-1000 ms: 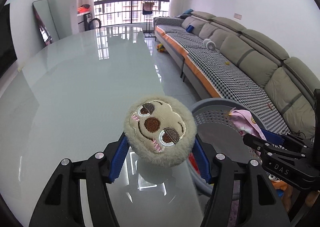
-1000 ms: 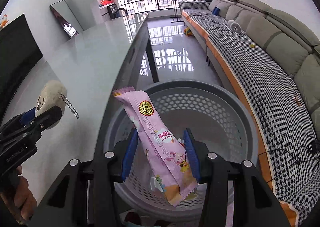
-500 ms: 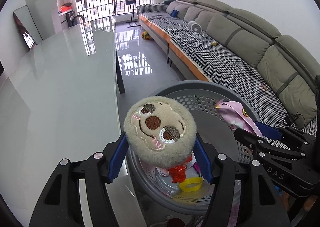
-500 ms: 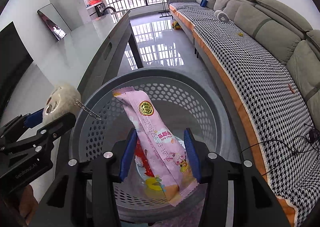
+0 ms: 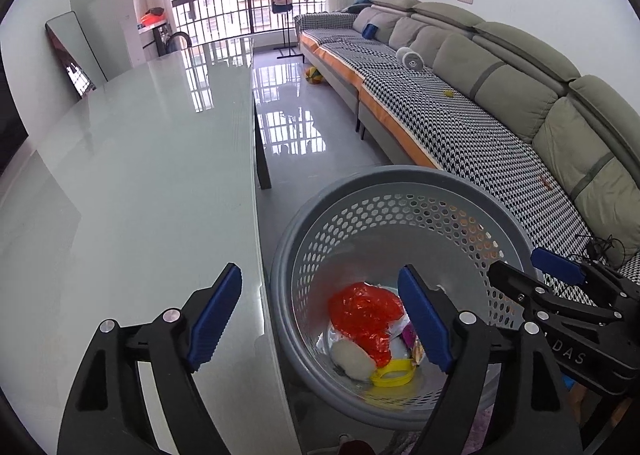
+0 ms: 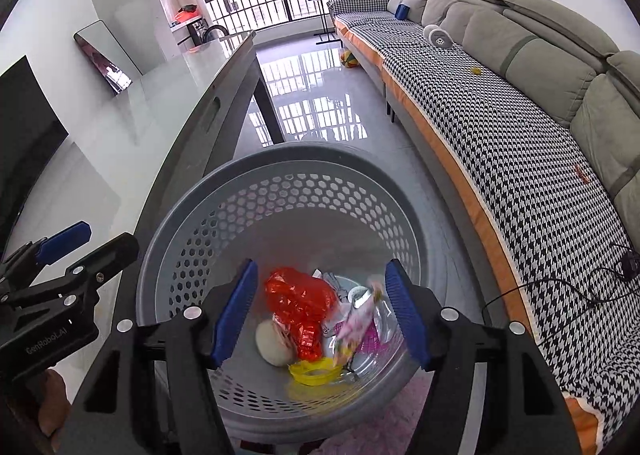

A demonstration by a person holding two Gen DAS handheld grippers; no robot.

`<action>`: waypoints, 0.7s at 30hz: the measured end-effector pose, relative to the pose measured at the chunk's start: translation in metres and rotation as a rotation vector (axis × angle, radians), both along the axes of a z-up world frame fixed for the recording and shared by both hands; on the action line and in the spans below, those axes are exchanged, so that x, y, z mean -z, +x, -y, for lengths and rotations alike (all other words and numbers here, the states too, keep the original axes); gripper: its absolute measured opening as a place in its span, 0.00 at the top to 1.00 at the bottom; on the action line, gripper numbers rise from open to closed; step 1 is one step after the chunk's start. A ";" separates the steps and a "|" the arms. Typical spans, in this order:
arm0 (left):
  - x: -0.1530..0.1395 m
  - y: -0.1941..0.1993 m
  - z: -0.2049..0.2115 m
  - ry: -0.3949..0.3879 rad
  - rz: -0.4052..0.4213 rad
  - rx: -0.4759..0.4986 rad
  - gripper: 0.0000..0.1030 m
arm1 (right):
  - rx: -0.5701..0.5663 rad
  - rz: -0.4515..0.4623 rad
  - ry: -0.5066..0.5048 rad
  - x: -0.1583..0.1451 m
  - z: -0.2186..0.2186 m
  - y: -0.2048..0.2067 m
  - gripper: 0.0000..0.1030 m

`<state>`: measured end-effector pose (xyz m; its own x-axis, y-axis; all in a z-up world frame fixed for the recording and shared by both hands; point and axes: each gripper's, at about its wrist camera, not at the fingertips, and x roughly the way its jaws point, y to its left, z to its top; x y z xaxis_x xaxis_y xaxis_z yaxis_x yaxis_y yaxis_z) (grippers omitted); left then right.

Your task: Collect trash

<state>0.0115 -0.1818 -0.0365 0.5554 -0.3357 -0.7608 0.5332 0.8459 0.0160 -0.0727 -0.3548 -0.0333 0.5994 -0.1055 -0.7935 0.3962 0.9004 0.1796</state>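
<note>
The trash lies in the bottom of the basket (image 6: 208,223): a round cream plush (image 6: 274,343), a crinkled red wrapper (image 6: 300,303), a pink packet (image 6: 358,319) blurred, perhaps not yet settled, and a yellow ring (image 6: 316,371). Our left tool (image 5: 320,315) and right tool (image 6: 320,311) hang over it, jaws opening with nothing between them. We judge the risk small now: either tool could knock the light, perforated plastic basket standing on the floor beside the glossy tabletop (image 5: 140,175) and tip it. Our tools sit close together and could also clash.
</note>
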 end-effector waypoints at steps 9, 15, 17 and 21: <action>-0.006 -0.005 -0.009 0.002 0.019 -0.024 0.17 | 0.005 0.011 -0.018 -0.003 -0.005 -0.004 0.36; -0.011 -0.006 -0.016 0.004 0.032 -0.036 0.13 | 0.007 0.018 -0.021 -0.005 -0.006 -0.006 0.35; -0.012 -0.007 -0.018 0.006 0.036 -0.040 0.11 | 0.005 0.019 -0.022 -0.005 -0.006 -0.007 0.35; -0.014 -0.008 -0.020 0.008 0.044 -0.047 0.09 | -0.005 0.018 -0.026 -0.006 -0.010 -0.007 0.35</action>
